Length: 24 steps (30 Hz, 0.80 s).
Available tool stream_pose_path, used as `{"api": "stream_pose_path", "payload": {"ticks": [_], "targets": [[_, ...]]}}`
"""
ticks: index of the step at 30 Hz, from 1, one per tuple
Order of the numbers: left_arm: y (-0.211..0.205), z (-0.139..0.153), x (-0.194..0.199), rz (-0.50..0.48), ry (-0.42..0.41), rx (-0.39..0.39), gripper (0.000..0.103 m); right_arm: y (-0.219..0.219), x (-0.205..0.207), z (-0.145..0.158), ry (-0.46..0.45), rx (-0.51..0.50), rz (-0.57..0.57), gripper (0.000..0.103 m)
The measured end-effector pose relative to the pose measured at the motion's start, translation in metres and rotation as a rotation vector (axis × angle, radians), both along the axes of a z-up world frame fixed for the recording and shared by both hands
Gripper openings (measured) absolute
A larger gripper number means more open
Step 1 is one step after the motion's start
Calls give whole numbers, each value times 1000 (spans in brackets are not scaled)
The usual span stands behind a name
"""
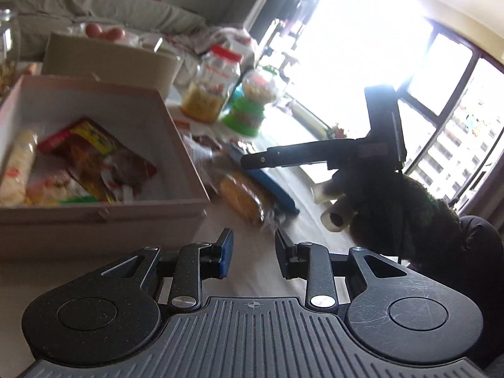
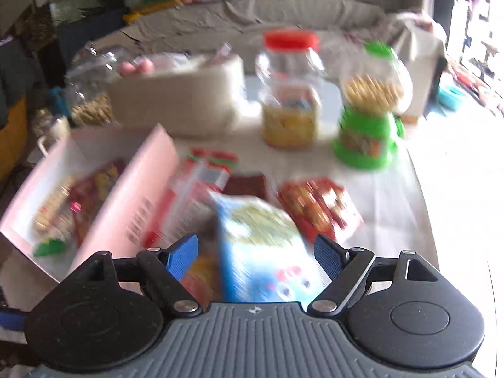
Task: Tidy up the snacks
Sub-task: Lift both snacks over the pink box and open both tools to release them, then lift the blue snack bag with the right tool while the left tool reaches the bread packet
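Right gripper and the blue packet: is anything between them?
Nothing visible: the blue packet lies directly between the open right gripper's fingers, though blur hides whether they touch it.

The right wrist view is smeared by motion blur; the light blue snack box (image 2: 264, 252) with a cartoon face has unreadable print, and its lower end is hidden behind the grey ribbed gripper body (image 2: 252, 340); left of that box, the pale pink cardboard box (image 2: 126, 198) carries illegible dark lettering; the packets beyond the blue box are red smudges; in the left wrist view the pink box is cut by the left edge, and the window (image 1: 362, 47) is blown out white.
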<state>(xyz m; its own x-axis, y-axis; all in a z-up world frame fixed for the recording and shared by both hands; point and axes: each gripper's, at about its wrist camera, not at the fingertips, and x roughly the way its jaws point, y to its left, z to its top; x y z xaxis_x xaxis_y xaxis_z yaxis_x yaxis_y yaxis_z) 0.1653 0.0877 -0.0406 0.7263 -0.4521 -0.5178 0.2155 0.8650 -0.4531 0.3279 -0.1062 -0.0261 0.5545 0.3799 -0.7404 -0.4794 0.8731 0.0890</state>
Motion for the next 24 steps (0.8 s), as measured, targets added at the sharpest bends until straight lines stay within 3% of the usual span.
{"api": "stream_pose_path", "payload": {"ticks": [2, 6, 7, 9, 11, 17, 20, 24], "targets": [[-10, -5, 0, 2, 32, 11, 33, -13, 1, -13, 29, 23, -19, 83], [-14, -14, 6, 27, 82, 17, 33, -39, 3, -28, 149, 212, -51, 83], [-14, -16, 7, 39, 90, 13, 33, -41, 0, -29, 144, 221, -46, 83], [-13, -18, 9, 70, 101, -5, 33, -43, -11, -27, 128, 219, -23, 76], [-11, -19, 10, 95, 108, -30, 33, -45, -23, -24, 140, 244, 20, 60], [-20, -22, 18, 124, 107, -32, 33, -52, -74, -8, 54, 192, 99, 47], [-28, -21, 17, 118, 106, -19, 33, -67, -84, 2, -2, 172, 30, 41], [-34, -21, 17, 129, 108, -8, 33, -75, -81, 2, -104, 55, -54, 42]]}}
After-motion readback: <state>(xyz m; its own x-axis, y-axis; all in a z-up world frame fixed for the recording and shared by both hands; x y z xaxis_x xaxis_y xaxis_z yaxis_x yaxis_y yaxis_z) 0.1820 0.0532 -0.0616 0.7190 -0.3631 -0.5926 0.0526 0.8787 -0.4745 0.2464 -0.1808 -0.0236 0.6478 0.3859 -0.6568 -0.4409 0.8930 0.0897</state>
